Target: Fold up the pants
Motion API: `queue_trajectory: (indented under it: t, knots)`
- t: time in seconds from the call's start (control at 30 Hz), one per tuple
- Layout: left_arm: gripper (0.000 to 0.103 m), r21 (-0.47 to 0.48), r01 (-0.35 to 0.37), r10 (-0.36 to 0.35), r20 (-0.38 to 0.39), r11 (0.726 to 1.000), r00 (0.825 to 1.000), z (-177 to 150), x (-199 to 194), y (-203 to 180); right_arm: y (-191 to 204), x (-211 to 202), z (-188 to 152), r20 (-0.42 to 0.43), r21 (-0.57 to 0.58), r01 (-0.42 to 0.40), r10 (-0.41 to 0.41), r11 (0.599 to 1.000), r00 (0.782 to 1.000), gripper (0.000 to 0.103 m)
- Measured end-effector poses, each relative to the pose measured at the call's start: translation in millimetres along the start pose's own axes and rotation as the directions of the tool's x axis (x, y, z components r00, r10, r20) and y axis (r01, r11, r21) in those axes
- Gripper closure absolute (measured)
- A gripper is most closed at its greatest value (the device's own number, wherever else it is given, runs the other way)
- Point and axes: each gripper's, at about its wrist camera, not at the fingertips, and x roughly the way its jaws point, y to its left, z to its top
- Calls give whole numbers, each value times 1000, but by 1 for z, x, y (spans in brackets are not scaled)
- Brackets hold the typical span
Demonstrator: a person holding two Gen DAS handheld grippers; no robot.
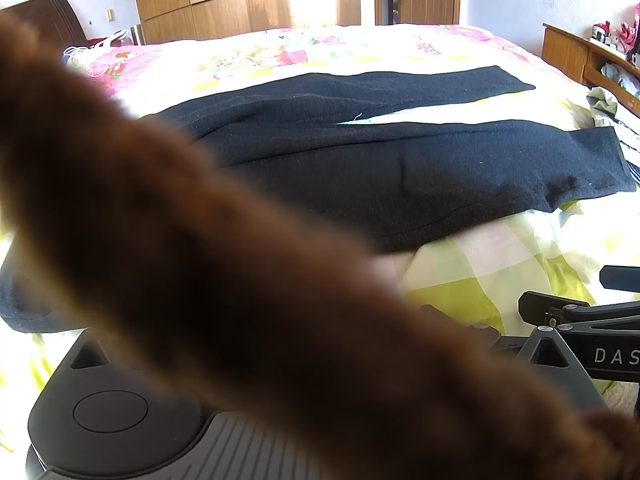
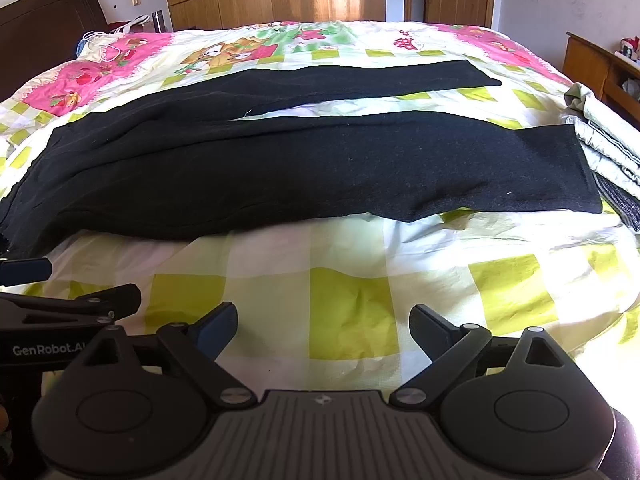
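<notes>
Black pants [image 2: 280, 168] spread flat across a checked bedspread [image 2: 352, 312], waistband toward the left, two legs running right with a narrow wedge of bedspread showing between them; far leg [image 2: 360, 76] and near leg [image 2: 400, 160] both unfolded, so no fold apparently made yet. Right gripper [image 2: 324, 330] low over bare bedspread just short of the near edge of the pants, jaws spread wide, holding nothing. Left gripper [image 2: 44, 276] seen from the right wrist view at lower left, beside the right one; its own view largely masked by a blurred brown furry sleeve [image 1: 240, 280], so opening and contents not determinable. Likely step: reaching in for a first lengthwise fold. Best done by pinching the near leg at two well-separated points along its edge, hem and waist, lifting only enough to clear the cloth, then carrying it over onto the far leg with edges aligned and tension even to avoid wrinkles. Counts: one pair of pants, two legs, two grippers, one stack of folded pale bedding [image 2: 600, 136] at right, touching the hem.
</notes>
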Motion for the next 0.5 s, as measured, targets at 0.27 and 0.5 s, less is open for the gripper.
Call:
queue_trajectory:
  t: [0.27, 0.5]
  knots:
    - [0, -1, -2, 2, -3, 1000, 1000, 2, 1, -1, 0, 0, 0, 0, 0, 0, 0, 1000, 1000, 0]
    - [0, -1, -1, 1, -1, 1000, 1000, 1, 2, -1, 0, -1, 0, 3, -1, 1, -1, 1000, 1000, 0]
